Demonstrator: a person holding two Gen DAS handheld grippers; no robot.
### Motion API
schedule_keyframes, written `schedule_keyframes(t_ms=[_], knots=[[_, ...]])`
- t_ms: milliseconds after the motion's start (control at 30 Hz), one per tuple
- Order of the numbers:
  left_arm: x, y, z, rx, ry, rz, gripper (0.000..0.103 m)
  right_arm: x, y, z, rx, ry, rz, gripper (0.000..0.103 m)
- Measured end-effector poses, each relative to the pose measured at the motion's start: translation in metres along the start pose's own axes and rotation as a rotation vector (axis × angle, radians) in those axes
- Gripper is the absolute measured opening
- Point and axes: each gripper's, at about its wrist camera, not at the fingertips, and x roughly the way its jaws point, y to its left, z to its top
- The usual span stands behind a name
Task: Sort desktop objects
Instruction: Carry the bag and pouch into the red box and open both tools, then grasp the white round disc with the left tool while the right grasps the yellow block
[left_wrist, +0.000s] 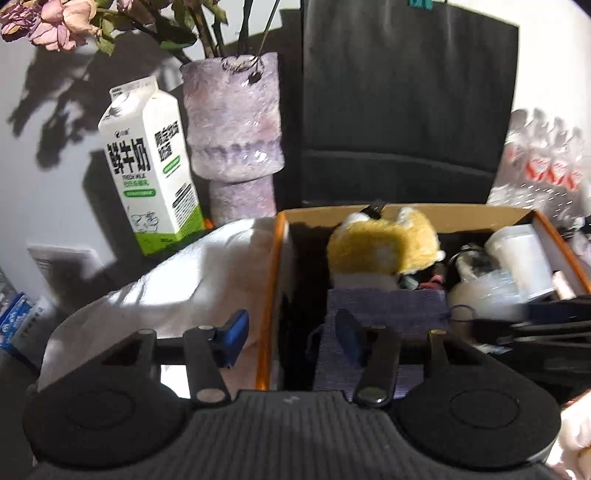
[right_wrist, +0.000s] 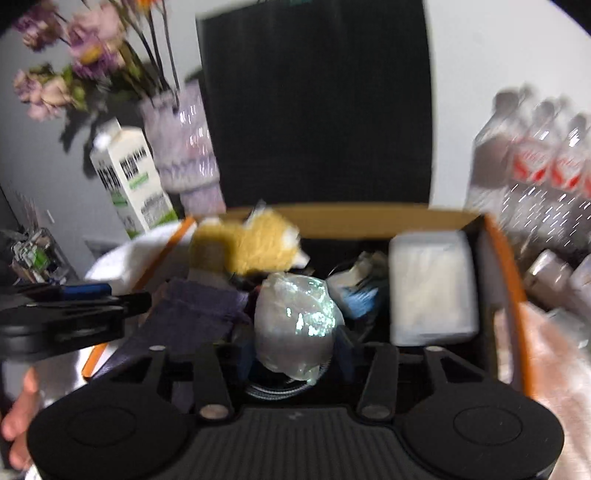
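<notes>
What we find in and around the box

We see a plush toy (left_wrist: 384, 243) in the box (left_wrist: 275, 266); a milk carton (left_wrist: 147, 166) and vase (left_wrist: 232, 122) stand behind left, bottles (right_wrist: 535, 158) right.

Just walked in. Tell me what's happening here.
A person with a gripper in each hand is sorting desk clutter into an orange-edged cardboard box. The right gripper holds a shiny plastic-wrapped bundle over the box. The left gripper is open, straddling the box's left wall above a purple cloth.

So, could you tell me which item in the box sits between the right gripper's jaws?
The shiny plastic-wrapped bundle; the plush toy and white pack lie farther back.
</notes>
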Motion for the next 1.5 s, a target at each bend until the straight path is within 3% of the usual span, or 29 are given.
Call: schedule_keyframes(t_ms=[67, 100, 167, 233, 300, 367, 467, 533, 700, 867, 1033, 1200, 1267, 1333, 1500], knots=[[-0.008, -0.001, 0.006, 0.015, -0.027, 0.024, 0.065, 0.004, 0.001, 0.003, 0.018, 0.009, 0.006, 0.051], [-0.013, -0.001, 0.008, 0.017, -0.037, 0.038, 0.071, 0.001, 0.002, 0.003, 0.020, 0.004, 0.008, 0.057], [-0.018, 0.001, 0.014, 0.002, -0.021, 0.055, 0.074, -0.009, -0.001, 0.004, 0.026, -0.017, -0.007, 0.070], [-0.022, 0.005, 0.018, -0.035, 0.014, 0.055, 0.077, -0.022, -0.005, 0.006, 0.026, -0.037, -0.042, 0.072], [-0.026, 0.007, 0.019, -0.073, 0.046, 0.042, 0.087, -0.036, -0.009, 0.008, 0.022, -0.043, -0.079, 0.072], [-0.033, 0.007, 0.015, -0.093, 0.067, 0.035, 0.089, -0.051, -0.013, 0.006, 0.015, -0.051, -0.120, 0.073], [-0.046, 0.003, 0.005, -0.091, 0.097, 0.009, 0.092, -0.072, -0.018, 0.000, -0.014, -0.068, -0.205, 0.086], [-0.056, -0.001, -0.002, -0.094, 0.117, -0.009, 0.094, -0.085, -0.021, -0.008, -0.025, -0.082, -0.255, 0.087], [-0.100, -0.013, -0.026, -0.030, 0.101, -0.076, 0.100, -0.123, -0.026, -0.038, -0.007, -0.096, -0.222, 0.088], [-0.146, -0.021, -0.070, 0.041, 0.079, -0.148, 0.103, -0.164, -0.012, -0.091, -0.090, -0.144, -0.150, 0.098], [-0.197, -0.025, -0.129, 0.078, 0.002, -0.217, 0.103, -0.204, 0.003, -0.151, -0.122, -0.192, -0.138, 0.098], [-0.244, -0.025, -0.202, 0.078, -0.151, -0.168, 0.103, -0.237, 0.021, -0.225, -0.138, -0.233, -0.126, 0.101], [-0.256, -0.024, -0.234, 0.013, -0.238, -0.044, 0.103, -0.246, 0.031, -0.255, -0.152, -0.257, -0.141, 0.101], [-0.262, -0.027, -0.260, -0.027, -0.261, 0.040, 0.103, -0.255, 0.040, -0.283, -0.155, -0.301, -0.143, 0.101], [-0.272, -0.022, -0.316, -0.139, -0.237, -0.019, 0.103, -0.263, 0.051, -0.335, -0.110, -0.340, -0.187, 0.101]])
